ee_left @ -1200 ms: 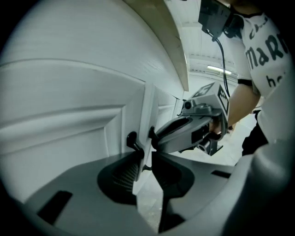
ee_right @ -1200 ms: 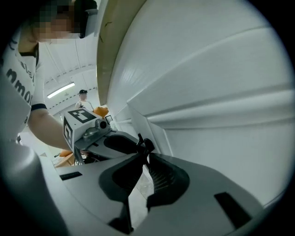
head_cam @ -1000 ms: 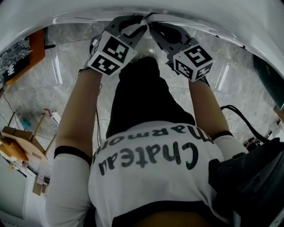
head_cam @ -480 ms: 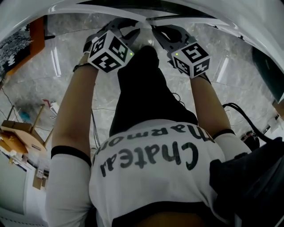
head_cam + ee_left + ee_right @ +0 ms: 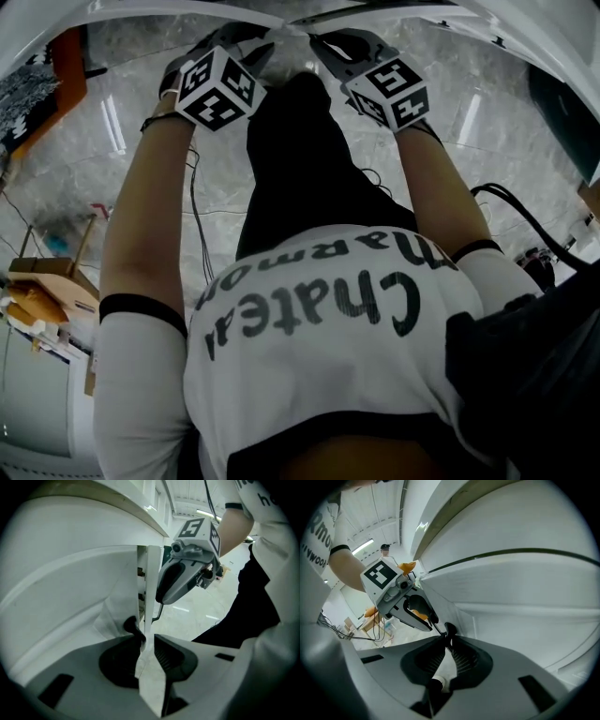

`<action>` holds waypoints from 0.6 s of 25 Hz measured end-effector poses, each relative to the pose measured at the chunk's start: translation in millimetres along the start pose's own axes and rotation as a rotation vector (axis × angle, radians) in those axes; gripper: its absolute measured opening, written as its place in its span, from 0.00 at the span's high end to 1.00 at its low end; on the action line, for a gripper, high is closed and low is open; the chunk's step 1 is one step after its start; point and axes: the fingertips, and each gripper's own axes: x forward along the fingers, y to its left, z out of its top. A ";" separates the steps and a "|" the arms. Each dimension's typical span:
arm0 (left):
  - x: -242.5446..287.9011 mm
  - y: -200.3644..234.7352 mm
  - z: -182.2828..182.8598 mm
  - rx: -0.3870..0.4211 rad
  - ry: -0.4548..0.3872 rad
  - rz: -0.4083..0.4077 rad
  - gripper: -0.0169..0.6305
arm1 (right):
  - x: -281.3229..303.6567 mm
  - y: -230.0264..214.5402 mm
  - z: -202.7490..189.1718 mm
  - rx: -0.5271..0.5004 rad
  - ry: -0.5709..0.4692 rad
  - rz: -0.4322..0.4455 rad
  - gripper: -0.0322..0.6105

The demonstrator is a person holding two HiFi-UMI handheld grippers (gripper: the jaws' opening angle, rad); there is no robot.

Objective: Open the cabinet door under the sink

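Two white cabinet doors meet in front of me, the left door point(image 5: 178, 11) and the right door point(image 5: 403, 11), and their free edges form a shallow V at the top of the head view. My left gripper point(image 5: 267, 37) point(image 5: 146, 641) is shut on the thin free edge point(image 5: 151, 583) of the left door point(image 5: 84, 592). My right gripper point(image 5: 319, 39) point(image 5: 447, 641) is shut on the edge of the right door point(image 5: 525, 588). The two grippers sit close together, tips almost touching. Each gripper view shows the other's marker cube point(image 5: 197, 529) point(image 5: 382, 573).
The countertop lip point(image 5: 93, 498) overhangs the doors. My legs and torso fill the middle of the head view above a glossy marble floor point(image 5: 141, 141). A wooden stand point(image 5: 42, 281) stands at the left, and cables point(image 5: 511, 202) lie at the right.
Both grippers have shifted toward the top of the head view, still holding the door edges. The door edges have swung out, changing from one curved line into a shallow V.
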 end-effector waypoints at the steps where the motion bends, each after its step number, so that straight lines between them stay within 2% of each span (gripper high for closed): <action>1: -0.6 -2.7 -1.2 0.002 0.008 -0.006 0.86 | -0.5 0.4 -1.4 0.008 0.005 0.000 0.89; 8: -4.0 -17.7 -10.3 0.022 0.052 -0.038 0.86 | -6.1 1.7 -11.0 0.042 0.048 0.007 0.89; 15: -9.3 -23.5 -20.1 0.054 0.062 -0.040 0.86 | -12.5 8.7 -20.5 0.020 0.102 0.020 0.89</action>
